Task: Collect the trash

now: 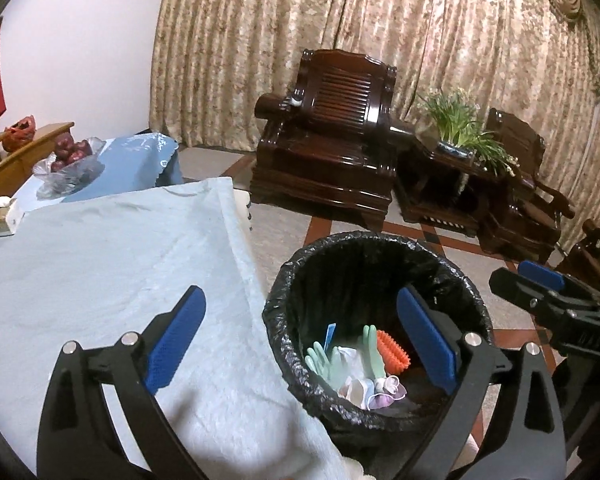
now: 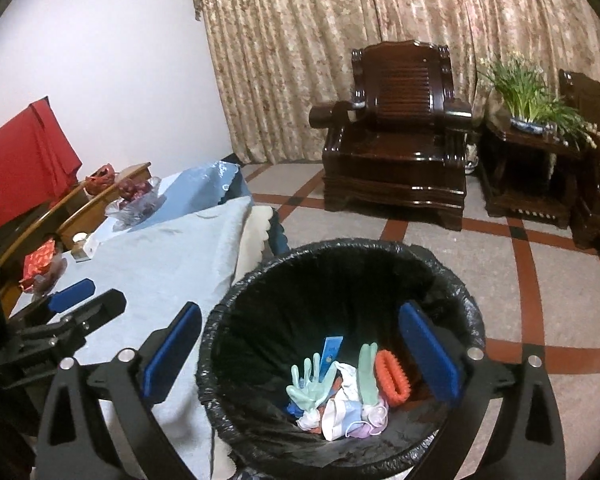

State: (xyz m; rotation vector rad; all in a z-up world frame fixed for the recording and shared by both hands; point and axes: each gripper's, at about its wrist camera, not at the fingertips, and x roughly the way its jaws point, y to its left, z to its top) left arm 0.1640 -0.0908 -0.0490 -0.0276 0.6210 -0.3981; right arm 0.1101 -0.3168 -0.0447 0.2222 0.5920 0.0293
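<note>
Hovering over the bin, the right gripper gapes wide, empty; the left gripper, beside it, likewise, gloves below.

We see a table draped in pale blue cloth, bearing a fruit bowl; beside it, a black-lined bin stands on tiled floor

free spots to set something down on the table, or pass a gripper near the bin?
Free: the light blue towel on the table, bare from the bin-side edge toward the far corner. Also open floor between the trash bin and the armchair. Crowded: the table's far-left end with the fruit bag, and the bin bottom, filled with gloves and an orange brush.
</note>
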